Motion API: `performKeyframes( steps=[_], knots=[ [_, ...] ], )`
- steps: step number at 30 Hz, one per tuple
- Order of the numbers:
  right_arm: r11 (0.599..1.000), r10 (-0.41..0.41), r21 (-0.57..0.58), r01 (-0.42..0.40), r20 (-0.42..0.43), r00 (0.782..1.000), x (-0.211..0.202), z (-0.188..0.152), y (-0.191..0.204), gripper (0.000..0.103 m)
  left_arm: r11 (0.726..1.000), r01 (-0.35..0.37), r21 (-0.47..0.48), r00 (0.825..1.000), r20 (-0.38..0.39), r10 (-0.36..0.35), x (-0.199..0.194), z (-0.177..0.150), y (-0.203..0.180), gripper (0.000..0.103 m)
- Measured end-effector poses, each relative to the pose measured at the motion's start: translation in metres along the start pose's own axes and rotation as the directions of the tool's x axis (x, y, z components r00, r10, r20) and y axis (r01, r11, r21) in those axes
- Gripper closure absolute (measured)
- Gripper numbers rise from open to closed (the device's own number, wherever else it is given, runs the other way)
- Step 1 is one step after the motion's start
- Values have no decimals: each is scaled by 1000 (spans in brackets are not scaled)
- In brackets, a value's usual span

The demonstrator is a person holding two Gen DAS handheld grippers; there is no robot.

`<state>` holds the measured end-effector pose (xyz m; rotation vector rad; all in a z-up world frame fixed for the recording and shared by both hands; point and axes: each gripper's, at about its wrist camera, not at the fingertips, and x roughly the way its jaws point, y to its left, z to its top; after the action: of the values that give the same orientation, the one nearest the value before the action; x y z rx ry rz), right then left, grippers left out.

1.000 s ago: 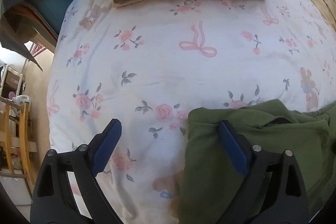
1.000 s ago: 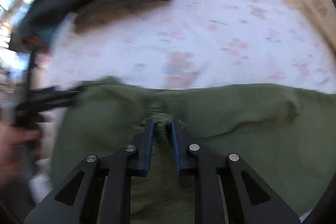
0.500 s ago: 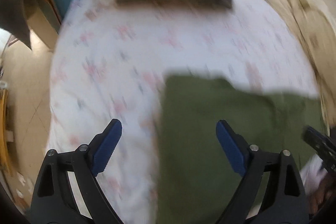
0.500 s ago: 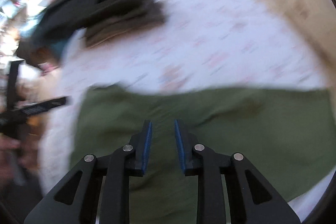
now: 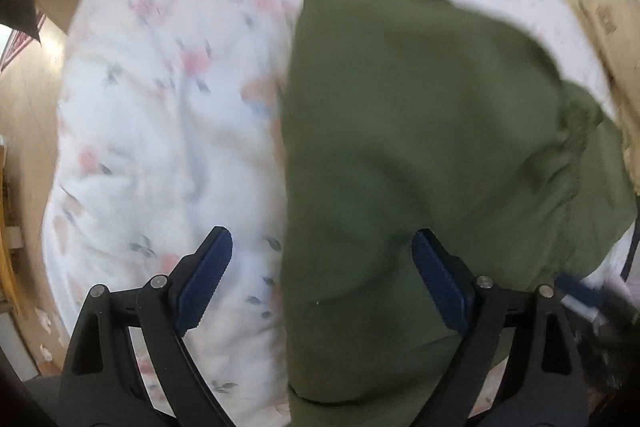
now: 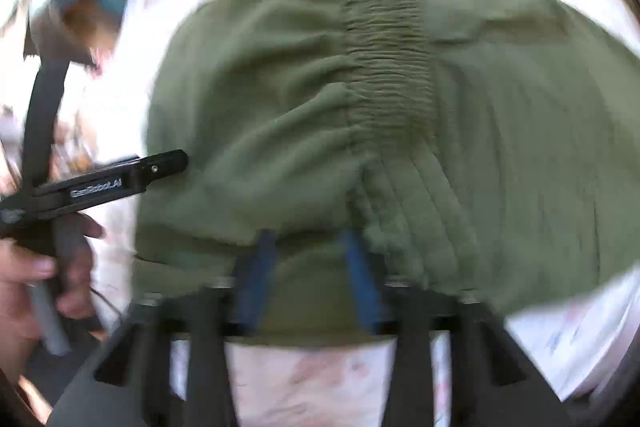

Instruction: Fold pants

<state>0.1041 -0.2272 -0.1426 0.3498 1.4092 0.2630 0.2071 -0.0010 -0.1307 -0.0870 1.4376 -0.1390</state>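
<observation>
Your right claw [image 6: 306, 247] has just been opening, its jaws released and straddling the pants' [image 6: 400, 107] hem below the waistband. Your left claw [image 5: 322, 263] hangs wide, grasping nothing, the pants' edge between its jaws on the bed [image 5: 160, 107].

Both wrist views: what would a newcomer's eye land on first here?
The olive green pants dominate, lying bunched on the floral bedsheet, their gathered elastic waistband at upper centre of the right view. The right gripper has just been opening over the near edge, while the left gripper gapes wide, straddling the pants' left edge.
</observation>
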Motion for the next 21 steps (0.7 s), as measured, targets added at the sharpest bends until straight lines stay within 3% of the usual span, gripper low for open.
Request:
performKeyframes(
  steps=[3,5,8,12,17,21],
  knots=[
    [958,173,230,-171,16,985,-8,-32,-20,45,1000,17,13,999,28,-17,-4,11,3,14],
    [869,328,394,-300,-6,945,8,-61,-24,45,998,46,41,999,2,-46,6,23,3,14],
    [802,462,443,-401,-34,886,35,-87,2,45,995,25,97,999,-49,-20,23,37,7,16],
    [797,496,429,-425,-64,866,55,-96,42,46,996,25,86,996,-89,-17,35,49,14,16],
    [851,436,377,-365,-120,892,75,-100,81,47,992,8,125,994,-112,6,40,55,14,16],
    [799,471,445,-405,-45,881,77,-99,78,48,992,16,129,993,-114,-1,40,61,10,16]
  ],
)
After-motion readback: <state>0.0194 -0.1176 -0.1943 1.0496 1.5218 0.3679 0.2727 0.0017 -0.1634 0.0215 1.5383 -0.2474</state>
